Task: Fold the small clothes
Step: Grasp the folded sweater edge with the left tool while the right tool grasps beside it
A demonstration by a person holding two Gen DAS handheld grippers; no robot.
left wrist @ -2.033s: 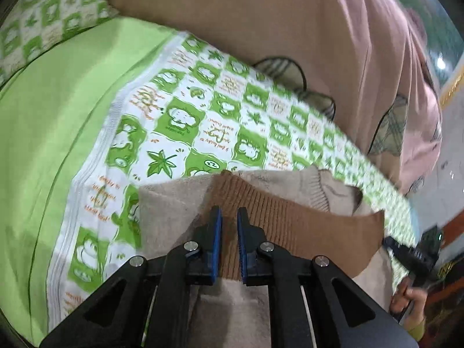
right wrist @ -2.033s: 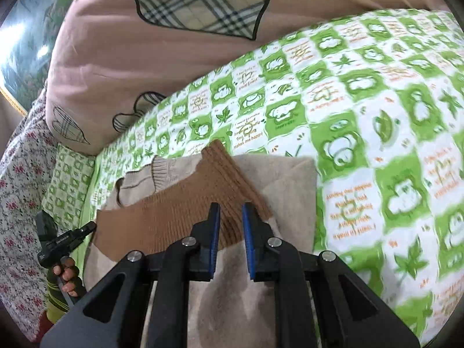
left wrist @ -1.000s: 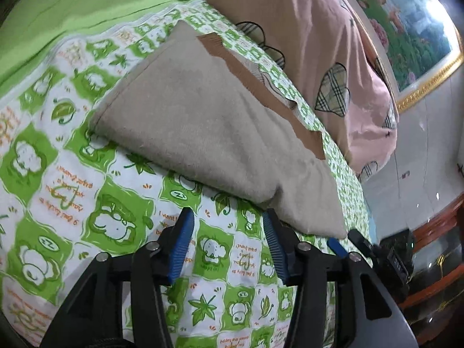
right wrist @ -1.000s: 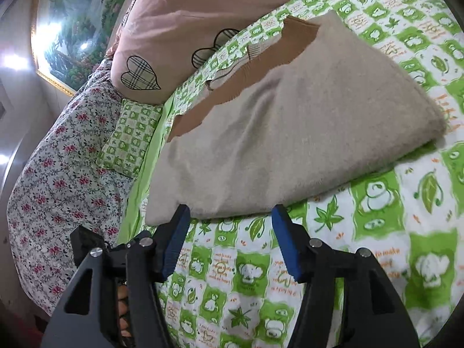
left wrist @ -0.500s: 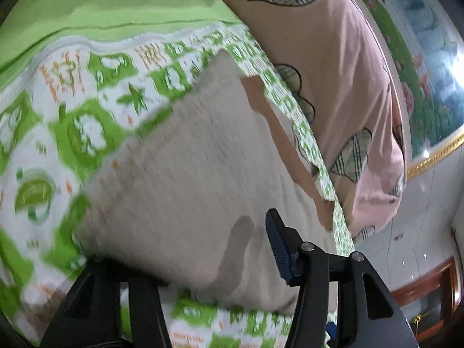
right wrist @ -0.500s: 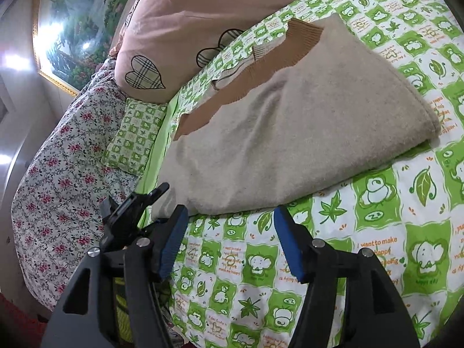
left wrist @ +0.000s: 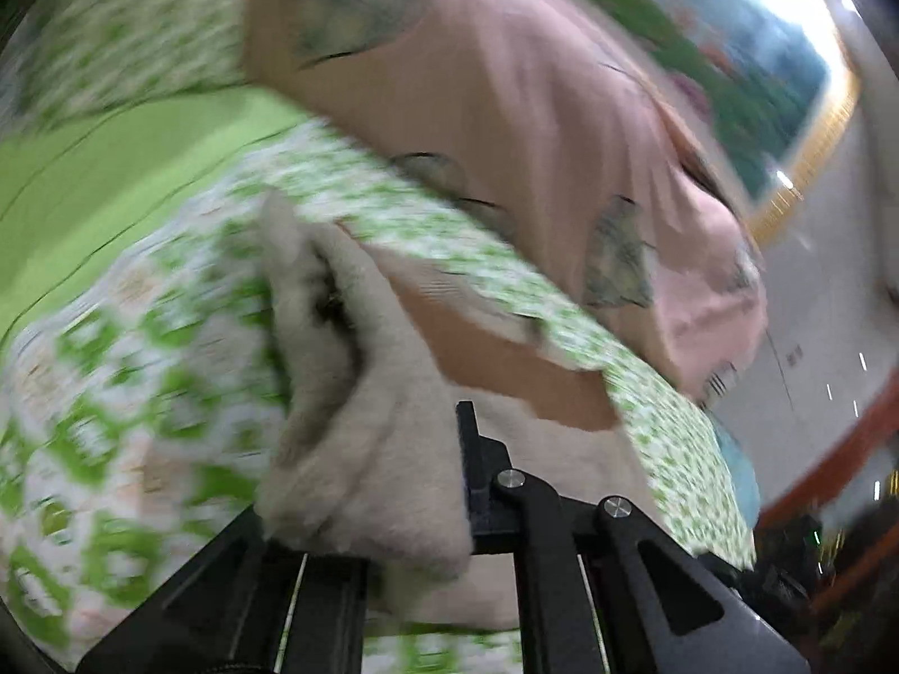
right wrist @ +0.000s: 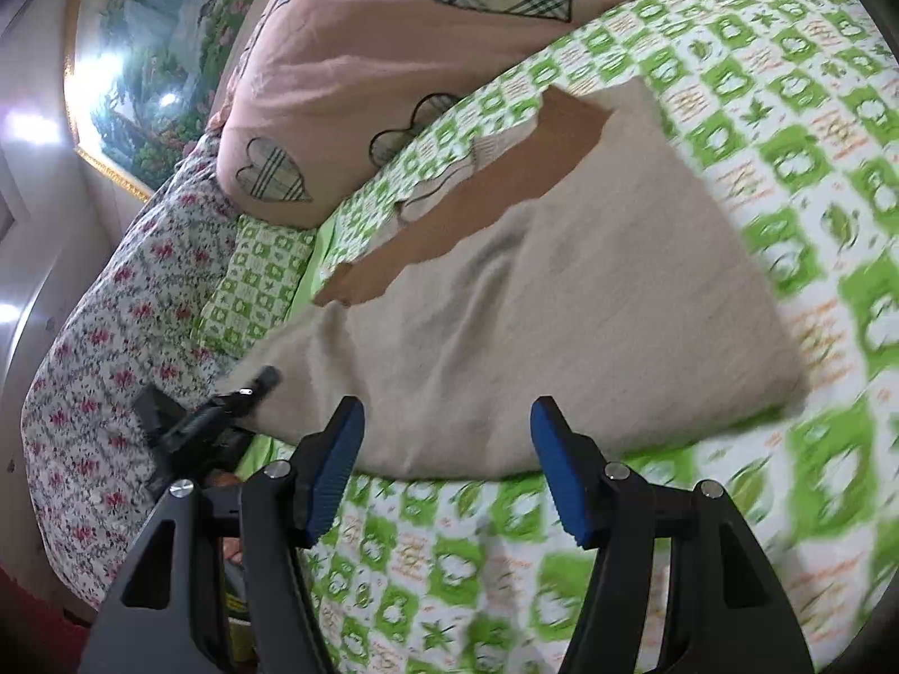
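On the checked sheet (right wrist: 786,129), left gripper (left wrist: 444,483) jaws pinch the fuzzy beige sweater (left wrist: 365,449).

The beige sweater (right wrist: 562,309) is fuzzy matt knit with a brown ribbed band. The printed green bedsheet (right wrist: 814,180) is smooth cloth, as is the pink quilt (right wrist: 365,56). The right gripper (right wrist: 444,466) is matt black plastic with ridged blue pads (right wrist: 331,472) and shiny metal pins.

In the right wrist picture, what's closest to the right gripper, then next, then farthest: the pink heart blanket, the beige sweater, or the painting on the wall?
From the right gripper:
1. Beige sweater, lying just ahead of it.
2. Pink heart blanket, behind the sweater, up the bed.
3. Painting, on the wall, far upper left.
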